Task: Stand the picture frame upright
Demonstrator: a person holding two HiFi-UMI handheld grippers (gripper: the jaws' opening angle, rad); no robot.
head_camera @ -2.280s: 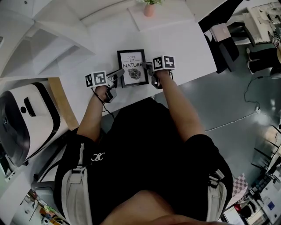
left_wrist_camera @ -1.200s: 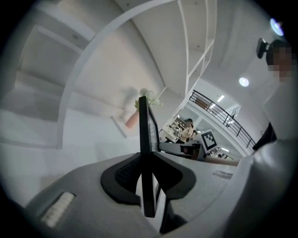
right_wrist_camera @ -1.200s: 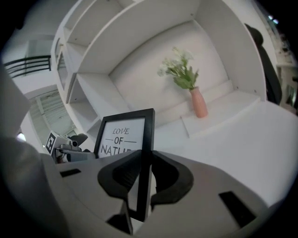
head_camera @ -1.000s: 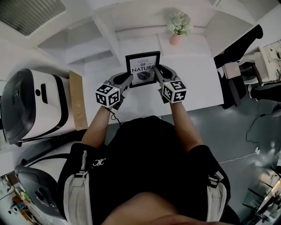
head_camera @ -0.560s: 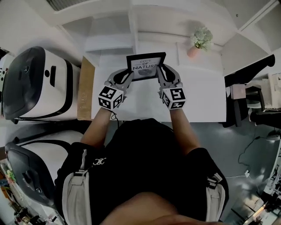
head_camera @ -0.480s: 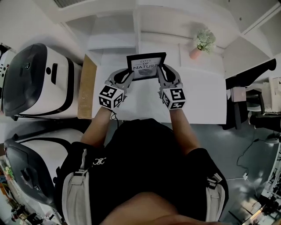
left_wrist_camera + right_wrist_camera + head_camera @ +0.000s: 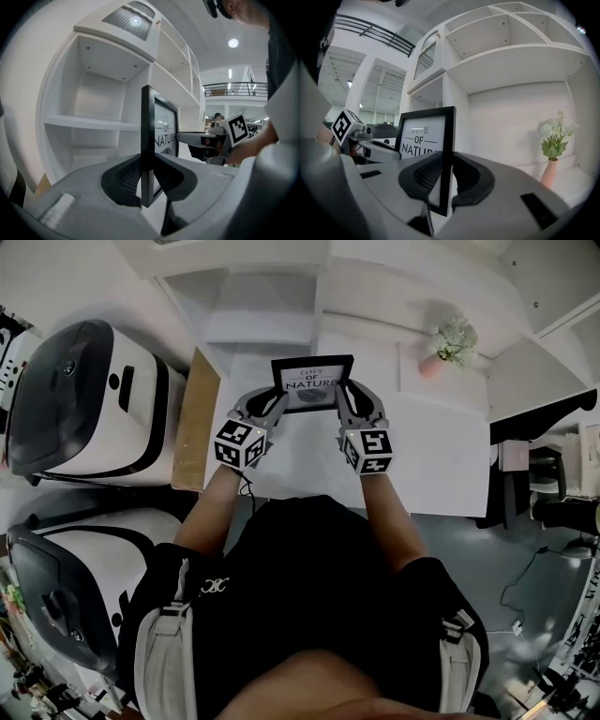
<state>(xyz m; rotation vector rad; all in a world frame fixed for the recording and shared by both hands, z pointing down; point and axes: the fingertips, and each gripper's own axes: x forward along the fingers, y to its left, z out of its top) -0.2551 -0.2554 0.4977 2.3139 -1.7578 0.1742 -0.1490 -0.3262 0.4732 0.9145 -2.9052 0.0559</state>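
Two forearms reach from the person's dark shirt across the near edge of the white desk (image 7: 441,474). The left hand-held gripper (image 7: 277,403) is clamped low on the left side rail of the frame (image 7: 312,382), with one pad on the front and one on the back. The right hand-held gripper (image 7: 341,396) grips the right rail low down in the same way.

The black frame sits between them over the middle of the desk, toward its far side. It is about upright, its long axis runs up and down, and its print faces the person. Whether its bottom edge touches the desk I cannot tell.

About two seconds ago it lay flat and face up close to the near edge, its long axis running near to far, with the grippers at its sides. It has since been swung up onto its end and carried farther from the person. A second ago it still leaned back, showing more of the print; in the last half second little has changed.

Left of the desk stand a brown board (image 7: 192,418) and white-and-black machines (image 7: 84,399). A white shelf (image 7: 272,306) rises behind the frame, and a pink vase (image 7: 448,345) of pale flowers sits at the far right.
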